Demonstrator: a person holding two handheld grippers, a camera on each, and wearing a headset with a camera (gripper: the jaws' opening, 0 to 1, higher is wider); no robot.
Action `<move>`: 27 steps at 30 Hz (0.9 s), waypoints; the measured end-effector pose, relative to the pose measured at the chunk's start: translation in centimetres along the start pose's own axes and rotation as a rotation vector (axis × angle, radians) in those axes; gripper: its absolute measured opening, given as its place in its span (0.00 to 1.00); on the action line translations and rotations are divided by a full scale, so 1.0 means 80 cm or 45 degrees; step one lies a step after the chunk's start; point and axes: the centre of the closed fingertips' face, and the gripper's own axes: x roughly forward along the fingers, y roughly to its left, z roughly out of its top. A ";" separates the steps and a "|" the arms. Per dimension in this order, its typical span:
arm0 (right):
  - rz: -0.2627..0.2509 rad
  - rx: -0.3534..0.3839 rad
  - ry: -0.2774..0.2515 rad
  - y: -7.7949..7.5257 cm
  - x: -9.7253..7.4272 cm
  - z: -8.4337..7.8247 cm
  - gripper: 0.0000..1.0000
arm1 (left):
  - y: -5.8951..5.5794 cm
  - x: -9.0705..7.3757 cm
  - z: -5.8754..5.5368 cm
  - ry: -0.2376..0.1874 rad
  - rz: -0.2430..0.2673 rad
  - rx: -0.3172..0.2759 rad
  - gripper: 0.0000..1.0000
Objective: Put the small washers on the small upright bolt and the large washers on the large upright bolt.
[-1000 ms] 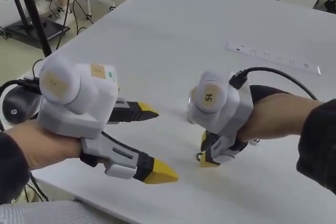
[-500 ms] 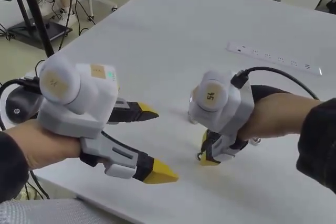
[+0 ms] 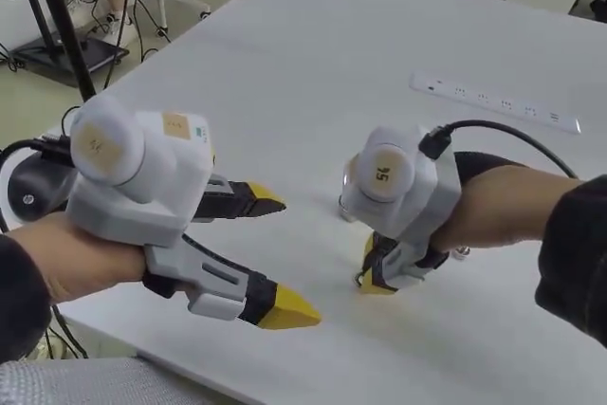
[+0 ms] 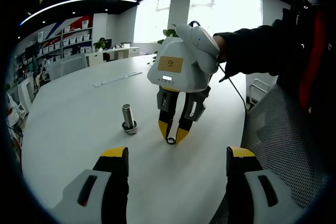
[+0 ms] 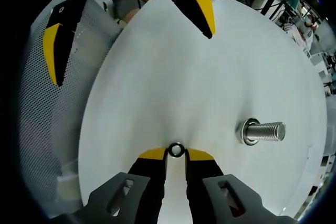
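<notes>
A small steel washer [image 5: 176, 149] is pinched between the yellow tips of my right gripper [image 5: 176, 155], which points down at the white table. In the left gripper view that washer [image 4: 171, 140] hangs at the right gripper's fingertips [image 4: 164, 128], right at the table surface. An upright bolt [image 4: 128, 117] with a washer at its base stands a little to the left of it; in the right gripper view the bolt [image 5: 262, 130] is off to the right. My left gripper [image 3: 280, 255] is open and holds nothing, its jaws wide apart and aimed at the right gripper [image 3: 377, 284].
A long white power strip [image 3: 493, 104] lies further back on the table [image 3: 313, 64]. A cable runs from the right gripper over the person's sleeve. The table's near edge runs just below both grippers. A chair and a black desk stand stand off to the left on the floor.
</notes>
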 end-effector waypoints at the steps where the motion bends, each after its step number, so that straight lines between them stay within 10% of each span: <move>1: 0.000 0.000 0.001 0.000 0.000 0.000 0.15 | 0.000 0.000 0.000 0.000 0.000 0.001 0.76; 27: -0.016 0.088 -0.008 0.002 -0.027 -0.023 0.14 | 0.001 0.015 0.007 0.008 -0.040 0.027 0.76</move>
